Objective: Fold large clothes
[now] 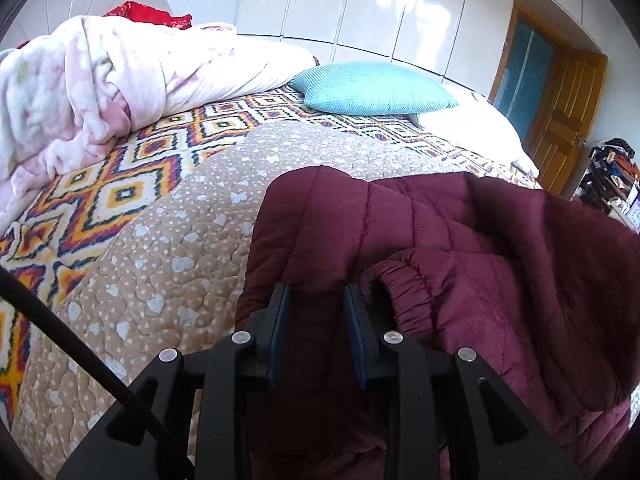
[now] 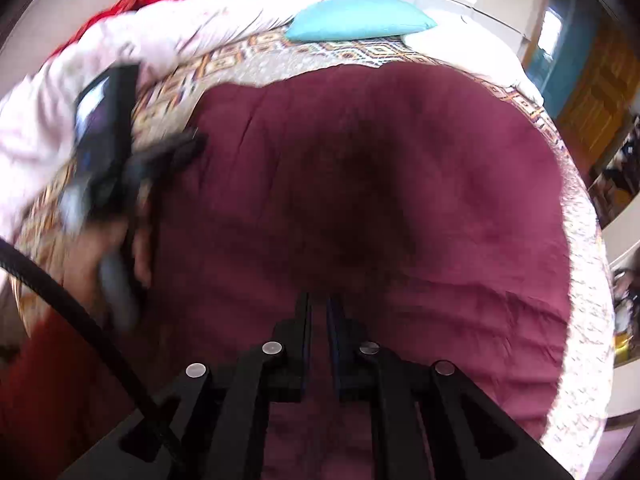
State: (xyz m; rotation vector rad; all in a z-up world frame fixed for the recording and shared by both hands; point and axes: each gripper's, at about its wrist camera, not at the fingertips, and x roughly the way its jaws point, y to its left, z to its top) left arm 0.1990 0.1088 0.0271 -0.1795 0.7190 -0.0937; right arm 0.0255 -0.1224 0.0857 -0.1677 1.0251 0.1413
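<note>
A large maroon quilted coat (image 1: pixel 460 240) lies on the bed, partly folded, with a cuffed sleeve (image 1: pixel 404 280) lying on top. My left gripper (image 1: pixel 318 292) is open, its fingers just above the coat's left edge. In the right wrist view the coat (image 2: pixel 360 168) fills the middle. My right gripper (image 2: pixel 320 300) has its fingers nearly closed on a fold of the coat's near edge. The left gripper (image 2: pixel 188 144) shows blurred at the left of that view, over the coat's far left edge.
The bed carries a brown dotted quilt (image 1: pixel 168 240) over a patterned cover (image 1: pixel 120 184). A pink blanket heap (image 1: pixel 100 80) lies at the far left, a teal pillow (image 1: pixel 372 88) at the back. A wooden door (image 1: pixel 568 120) and cluttered shelves (image 1: pixel 608 184) stand at the right.
</note>
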